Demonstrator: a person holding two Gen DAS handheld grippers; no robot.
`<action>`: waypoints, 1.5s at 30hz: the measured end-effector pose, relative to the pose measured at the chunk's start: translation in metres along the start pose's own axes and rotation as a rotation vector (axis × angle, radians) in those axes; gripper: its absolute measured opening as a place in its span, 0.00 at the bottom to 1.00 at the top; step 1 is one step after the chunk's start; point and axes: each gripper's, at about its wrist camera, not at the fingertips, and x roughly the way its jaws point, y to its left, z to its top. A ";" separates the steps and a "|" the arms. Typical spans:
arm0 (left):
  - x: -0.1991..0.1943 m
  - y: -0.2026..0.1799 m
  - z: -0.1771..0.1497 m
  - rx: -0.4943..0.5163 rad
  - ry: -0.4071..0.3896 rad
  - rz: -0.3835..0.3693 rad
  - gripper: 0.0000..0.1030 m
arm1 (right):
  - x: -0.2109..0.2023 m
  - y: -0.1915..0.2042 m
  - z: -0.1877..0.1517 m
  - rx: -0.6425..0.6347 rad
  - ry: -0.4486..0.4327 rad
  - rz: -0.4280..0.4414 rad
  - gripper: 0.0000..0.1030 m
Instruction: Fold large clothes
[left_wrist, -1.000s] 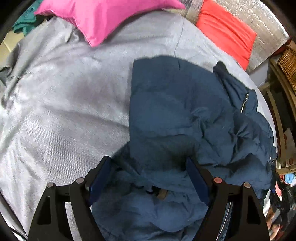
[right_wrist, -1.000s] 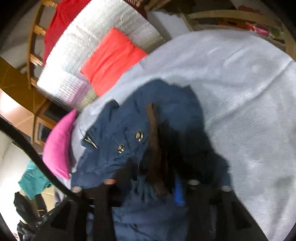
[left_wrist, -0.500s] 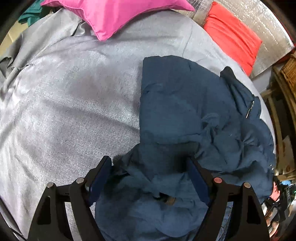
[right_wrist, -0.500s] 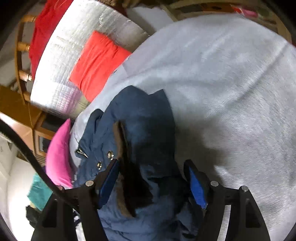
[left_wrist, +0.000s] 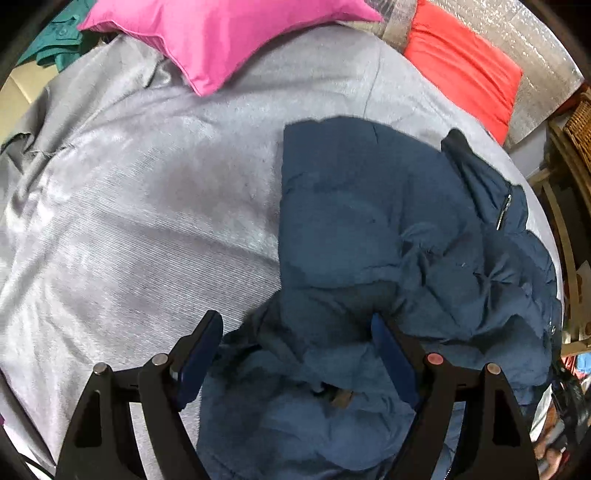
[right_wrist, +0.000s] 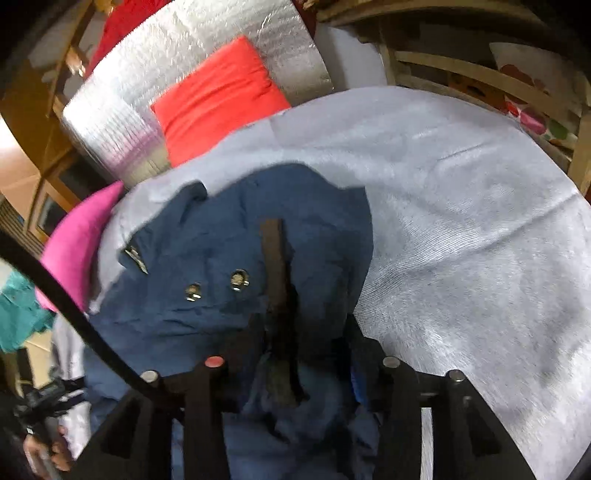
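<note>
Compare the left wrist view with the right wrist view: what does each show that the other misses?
Only the left wrist view shows the jacket's zipper and the open left gripper over the fabric. Only the right wrist view shows the two metal snaps, the dark brown strip and the right gripper with fabric between its fingers. Both show the navy jacket on the grey bedspread, plus the pink pillow and red pillow.
</note>
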 end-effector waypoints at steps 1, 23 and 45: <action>-0.006 0.001 0.000 0.004 -0.016 0.004 0.80 | -0.008 -0.002 0.000 0.013 -0.019 0.009 0.53; 0.009 -0.077 -0.036 0.271 -0.005 -0.042 0.86 | 0.027 0.052 -0.043 0.089 0.225 0.256 0.28; 0.007 0.032 -0.053 -0.331 0.109 -0.509 0.85 | 0.034 0.011 -0.060 0.494 0.142 0.431 0.61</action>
